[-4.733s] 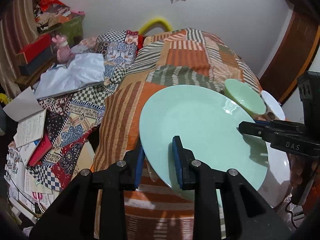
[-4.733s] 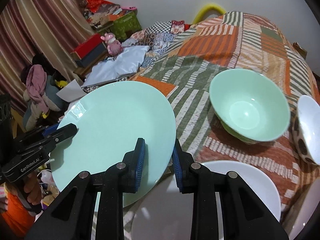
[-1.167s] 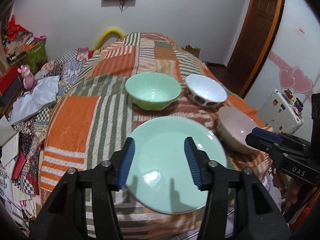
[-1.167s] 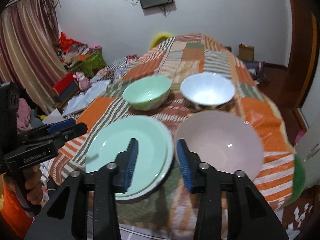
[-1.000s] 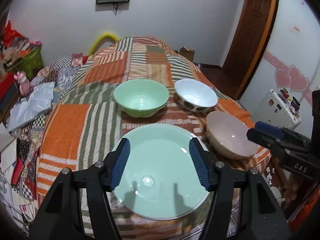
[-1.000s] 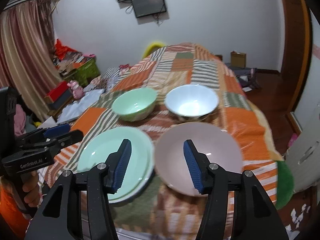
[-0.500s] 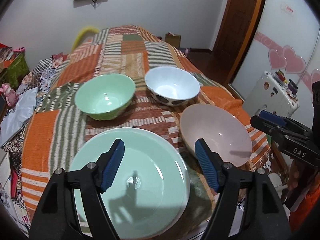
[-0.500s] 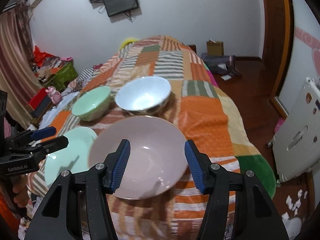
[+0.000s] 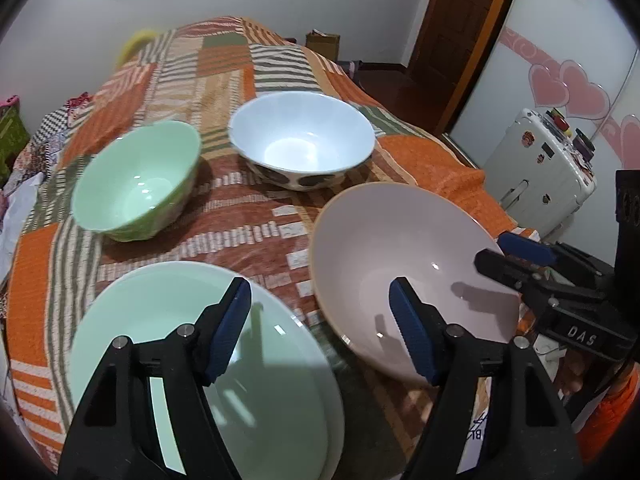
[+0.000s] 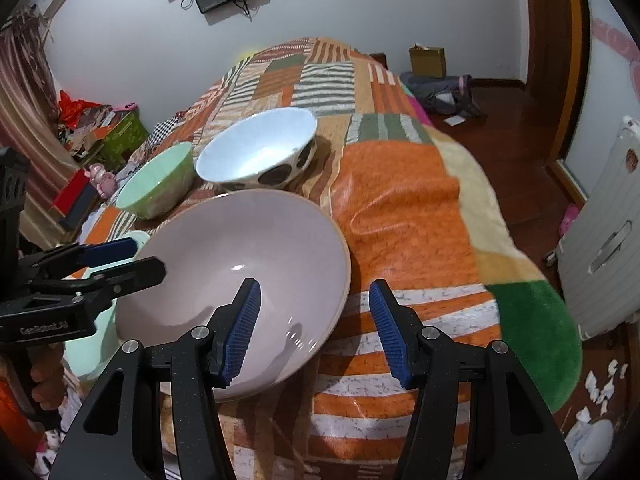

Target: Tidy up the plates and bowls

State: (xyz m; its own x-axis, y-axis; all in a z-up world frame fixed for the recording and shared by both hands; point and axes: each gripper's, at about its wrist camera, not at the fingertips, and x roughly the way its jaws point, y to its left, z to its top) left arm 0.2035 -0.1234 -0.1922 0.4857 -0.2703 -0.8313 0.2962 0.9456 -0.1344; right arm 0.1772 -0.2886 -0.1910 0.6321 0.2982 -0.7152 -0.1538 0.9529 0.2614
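Note:
A pale pink bowl (image 9: 400, 248) (image 10: 240, 248) stands on the patchwork quilt (image 9: 248, 232). Left of it, a mint green plate (image 9: 180, 340) lies on a white plate. Behind stand a green bowl (image 9: 136, 188) (image 10: 160, 188) and a white spotted bowl (image 9: 300, 140) (image 10: 256, 148). My left gripper (image 9: 320, 304) hangs over the gap between plate and pink bowl, its jaws closing with the bowl's left rim between them, untouched. My right gripper (image 10: 314, 300) stands open astride the bowl's right rim, pads clear of it. Each gripper also shows in the other view: right gripper (image 9: 516, 256), left gripper (image 10: 120, 256).
A white case (image 9: 540, 168) (image 10: 600, 240) stands on the wooden floor right of the quilt, by a green rug (image 10: 532, 320). Boxes, a curtain and clutter (image 10: 92, 128) fill the left side. A dark door (image 9: 460, 40) is at the back right.
The green plate, held up by both grippers several seconds ago, now lies on the white plate. Both grippers have moved right and down toward the pink bowl over the last second.

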